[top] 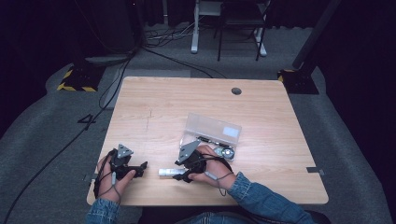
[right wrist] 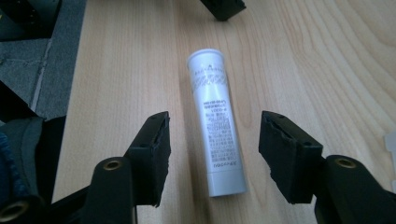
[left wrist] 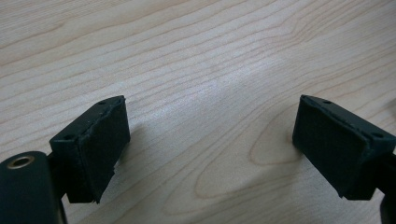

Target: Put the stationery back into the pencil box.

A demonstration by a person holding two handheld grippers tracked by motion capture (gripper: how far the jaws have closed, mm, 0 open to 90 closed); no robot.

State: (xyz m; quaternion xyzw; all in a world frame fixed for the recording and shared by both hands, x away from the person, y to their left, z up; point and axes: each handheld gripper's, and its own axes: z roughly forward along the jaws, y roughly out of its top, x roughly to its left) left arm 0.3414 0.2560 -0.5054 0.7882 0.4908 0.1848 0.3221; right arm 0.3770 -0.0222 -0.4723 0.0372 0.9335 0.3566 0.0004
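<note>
**White tube between the right jaws, not yet gripped**

The tube (right wrist: pixel 215 122) lies flat on the table (top: pixel 154 98), near the front edge, printed side up and its flat cap end toward the camera in the right gripper view. And there's the right gripper (right wrist: pixel 214 154) straddling it: one black jaw on each side, bare wood showing between each pad and the tube, so nothing is clamped. Jaws at a middling width.

From the high view the tube (top: pixel 172 172) pokes out leftward from under the right gripper (top: pixel 180 173), which the person's right hand (top: pixel 212 170) holds low over the wood.

Just behind that hand sits a clear box (top: pixel 212 128), lid up, small items inside, too small to name.

Over on the left, the left gripper (left wrist: pixel 210 144) rests near the table's front left corner, well apart from the tube, jaws spread wide with only wood grain between them.
</note>
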